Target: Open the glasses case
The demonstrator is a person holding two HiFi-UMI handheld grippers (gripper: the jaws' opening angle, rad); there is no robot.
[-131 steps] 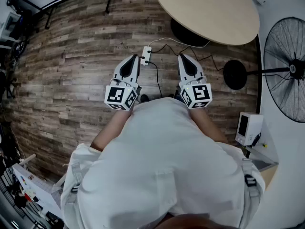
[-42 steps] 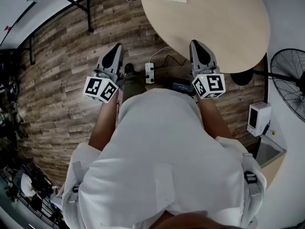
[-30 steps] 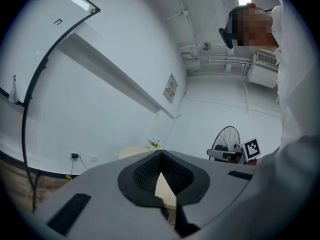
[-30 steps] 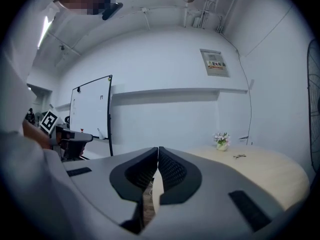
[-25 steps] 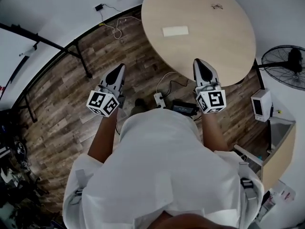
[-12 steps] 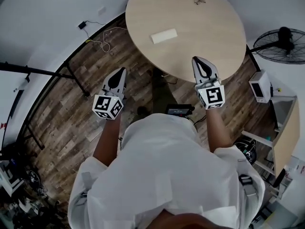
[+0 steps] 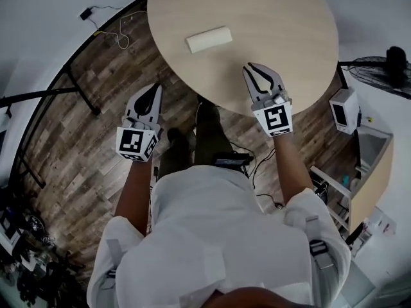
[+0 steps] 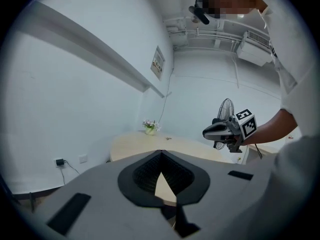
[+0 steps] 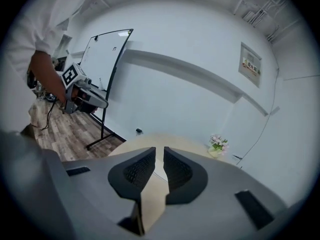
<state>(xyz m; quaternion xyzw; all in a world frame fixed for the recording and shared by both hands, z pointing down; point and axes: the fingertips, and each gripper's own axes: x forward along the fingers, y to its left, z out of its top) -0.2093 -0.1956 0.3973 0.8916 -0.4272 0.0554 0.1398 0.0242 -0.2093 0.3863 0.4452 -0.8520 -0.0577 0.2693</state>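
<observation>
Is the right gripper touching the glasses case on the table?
Apart. The head view shows the right gripper over the near edge of the round table, with a wide stretch of bare tabletop between it and the glasses case.

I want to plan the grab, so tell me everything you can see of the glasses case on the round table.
The glasses case is a pale, off-white oblong with rounded ends. It lies flat on the light wooden table, its long axis slightly slanted. It looks closed: no raised lid shows, and any seam or hinge is too small to tell. Only the table touches it. The right tool hovers apart from it, over the table's near edge.
</observation>
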